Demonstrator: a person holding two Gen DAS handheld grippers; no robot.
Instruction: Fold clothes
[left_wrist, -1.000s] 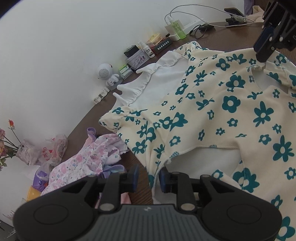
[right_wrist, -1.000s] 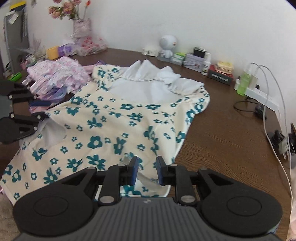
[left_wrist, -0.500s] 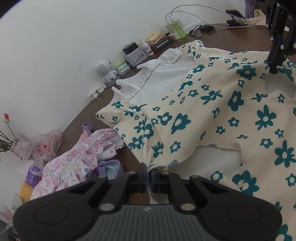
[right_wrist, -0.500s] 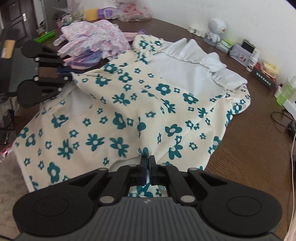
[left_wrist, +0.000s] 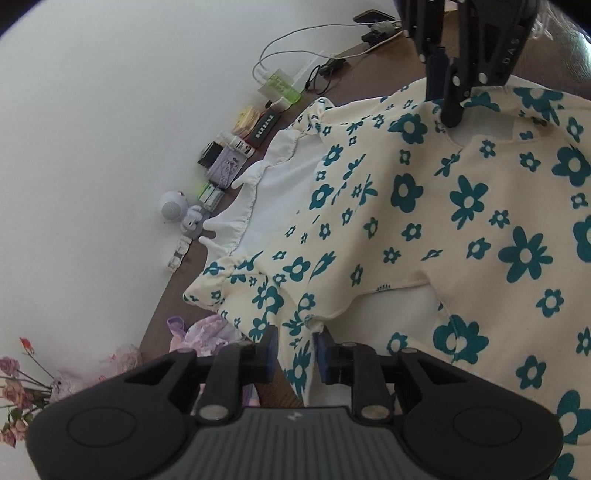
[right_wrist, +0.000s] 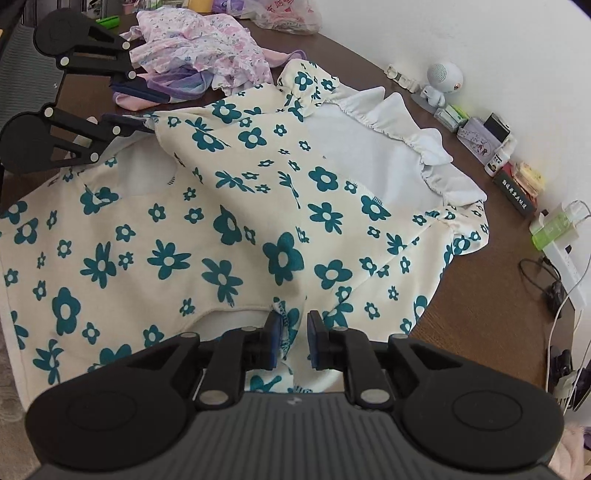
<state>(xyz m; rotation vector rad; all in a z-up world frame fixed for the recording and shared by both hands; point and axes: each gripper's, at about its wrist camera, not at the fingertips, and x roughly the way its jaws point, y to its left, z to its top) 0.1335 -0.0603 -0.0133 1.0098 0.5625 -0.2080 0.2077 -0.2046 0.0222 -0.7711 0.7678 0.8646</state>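
Both my hand-held grippers just let go: left hand-held gripper (left_wrist: 294, 352) and right hand-held gripper (right_wrist: 291, 341) fingers apart around floral dress (right_wrist: 229, 221) edge on counter (right_wrist: 491, 302), fold laid

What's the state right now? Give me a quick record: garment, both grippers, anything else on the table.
garment: cream top with teal flowers, spread on the brown table, white ruffled part at the far end
left gripper: jaws apart, a fabric edge between the fingers, not clamped
right gripper: jaws apart, a fabric edge between the fingers, not clamped
other clothes: pink floral pile beyond the top
along the wall: white speaker figure, small boxes, power strip with cables
fold: not yet made
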